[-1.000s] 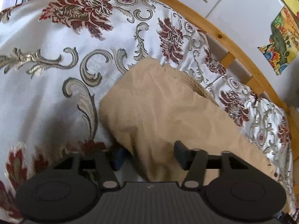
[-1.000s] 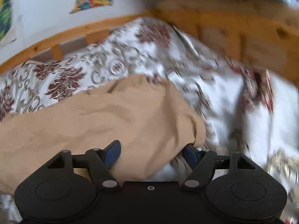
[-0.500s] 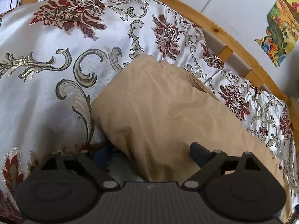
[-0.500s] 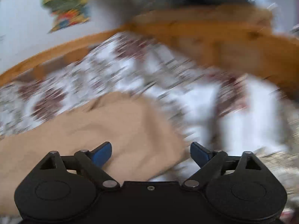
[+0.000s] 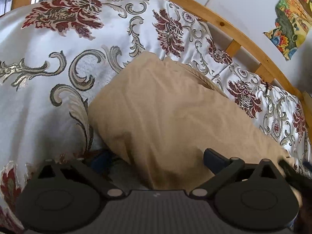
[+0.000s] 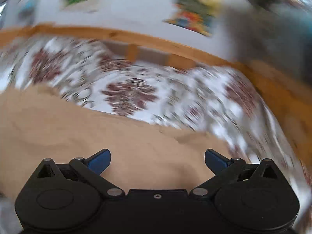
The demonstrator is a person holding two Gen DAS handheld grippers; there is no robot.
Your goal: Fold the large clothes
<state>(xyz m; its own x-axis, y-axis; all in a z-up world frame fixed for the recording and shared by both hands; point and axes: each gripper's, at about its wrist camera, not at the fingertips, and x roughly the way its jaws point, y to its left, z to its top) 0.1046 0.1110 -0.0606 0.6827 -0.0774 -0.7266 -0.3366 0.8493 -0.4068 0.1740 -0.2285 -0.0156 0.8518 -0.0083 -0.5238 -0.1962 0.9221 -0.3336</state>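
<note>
A tan garment (image 5: 165, 105) lies folded on a white bedspread with red and grey floral patterns (image 5: 48, 62). My left gripper (image 5: 156, 161) is open at the garment's near corner; its left finger is partly hidden under the cloth edge. In the right wrist view the same tan garment (image 6: 97, 136) fills the lower left, blurred. My right gripper (image 6: 157, 159) is open and empty just above the cloth.
A wooden bed rail (image 5: 234, 31) runs along the far side, also in the right wrist view (image 6: 156, 41). Colourful pictures (image 5: 288, 19) hang on the white wall behind. The right wrist view is motion-blurred.
My left gripper has opened wider and let go of the garment's corner. My right gripper has opened and swung left, over the cloth, with the view turning towards the wall.
</note>
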